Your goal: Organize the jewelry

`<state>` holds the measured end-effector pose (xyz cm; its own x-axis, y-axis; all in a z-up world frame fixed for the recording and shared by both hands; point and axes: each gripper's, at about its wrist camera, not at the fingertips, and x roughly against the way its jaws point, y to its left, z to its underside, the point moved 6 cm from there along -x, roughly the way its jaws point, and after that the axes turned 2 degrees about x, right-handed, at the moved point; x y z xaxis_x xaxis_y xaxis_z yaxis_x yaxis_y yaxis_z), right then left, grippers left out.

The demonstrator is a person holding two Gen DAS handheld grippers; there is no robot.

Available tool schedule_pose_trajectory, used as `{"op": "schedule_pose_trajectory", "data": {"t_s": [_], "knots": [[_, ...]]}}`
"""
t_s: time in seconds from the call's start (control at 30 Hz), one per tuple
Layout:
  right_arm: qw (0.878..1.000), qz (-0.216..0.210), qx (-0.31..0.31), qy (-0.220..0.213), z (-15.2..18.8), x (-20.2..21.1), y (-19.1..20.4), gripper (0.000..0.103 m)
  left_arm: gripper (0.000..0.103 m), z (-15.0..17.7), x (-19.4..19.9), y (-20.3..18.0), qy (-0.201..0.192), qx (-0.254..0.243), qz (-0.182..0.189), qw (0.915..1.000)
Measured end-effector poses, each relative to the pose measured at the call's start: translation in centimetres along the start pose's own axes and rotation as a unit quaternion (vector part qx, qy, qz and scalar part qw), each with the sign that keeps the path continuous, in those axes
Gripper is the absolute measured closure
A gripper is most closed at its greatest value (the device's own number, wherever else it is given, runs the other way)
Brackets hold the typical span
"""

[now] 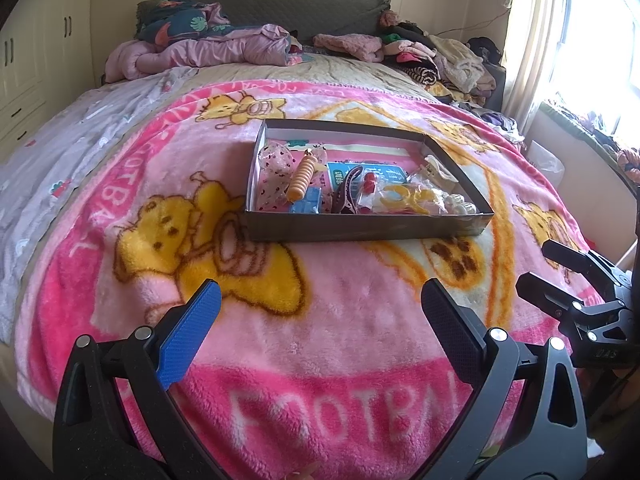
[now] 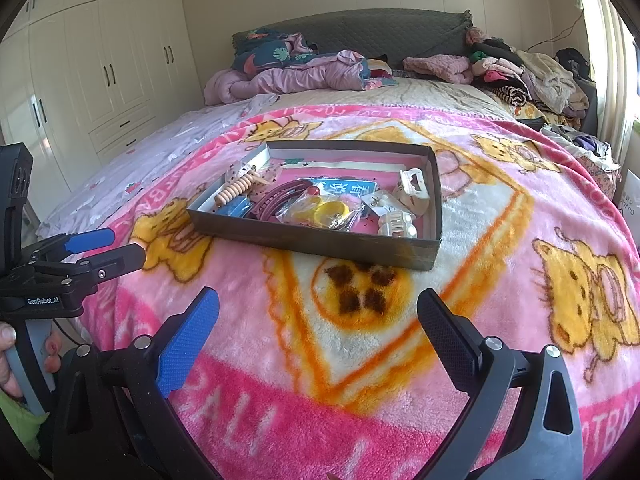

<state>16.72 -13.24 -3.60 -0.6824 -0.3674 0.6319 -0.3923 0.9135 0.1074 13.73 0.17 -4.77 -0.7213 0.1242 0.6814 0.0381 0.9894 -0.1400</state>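
One shallow box [image 2: 316, 240] is seen on one pink blanket [image 2: 280, 360], holding one orange ribbed clip [image 2: 236, 190], one dark claw clip [image 2: 280, 200], two pale claw clips [image 2: 414, 190], one blue item [image 2: 234, 208], and one bag of yellow rings [image 2: 320, 212].

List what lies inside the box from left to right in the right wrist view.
Wooden beaded piece → blue item → dark red hair claw → yellow rings in a clear bag → white hair clips at the right end.
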Motion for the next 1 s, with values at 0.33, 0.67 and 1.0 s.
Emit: {"op": "schedule_pose_trajectory", "data": {"t_s": [0.33, 0.67, 1.0], "knots": [[1.000, 0.001, 0.000, -0.002, -0.02, 0.06, 0.01, 0.006, 0.011, 0.02, 0.08, 0.54, 0.003, -0.003, -0.006, 1.0000], [1.000, 0.001, 0.000, -0.002, -0.06, 0.14, 0.01, 0.006, 0.011, 0.07, 0.04, 0.58, 0.004, -0.004, -0.010, 0.9999], [1.000, 0.001, -0.001, -0.001, -0.03, 0.06, 0.00, 0.006, 0.011, 0.24, -0.21, 0.36, 0.009, -0.005, -0.013, 0.9999]]}}
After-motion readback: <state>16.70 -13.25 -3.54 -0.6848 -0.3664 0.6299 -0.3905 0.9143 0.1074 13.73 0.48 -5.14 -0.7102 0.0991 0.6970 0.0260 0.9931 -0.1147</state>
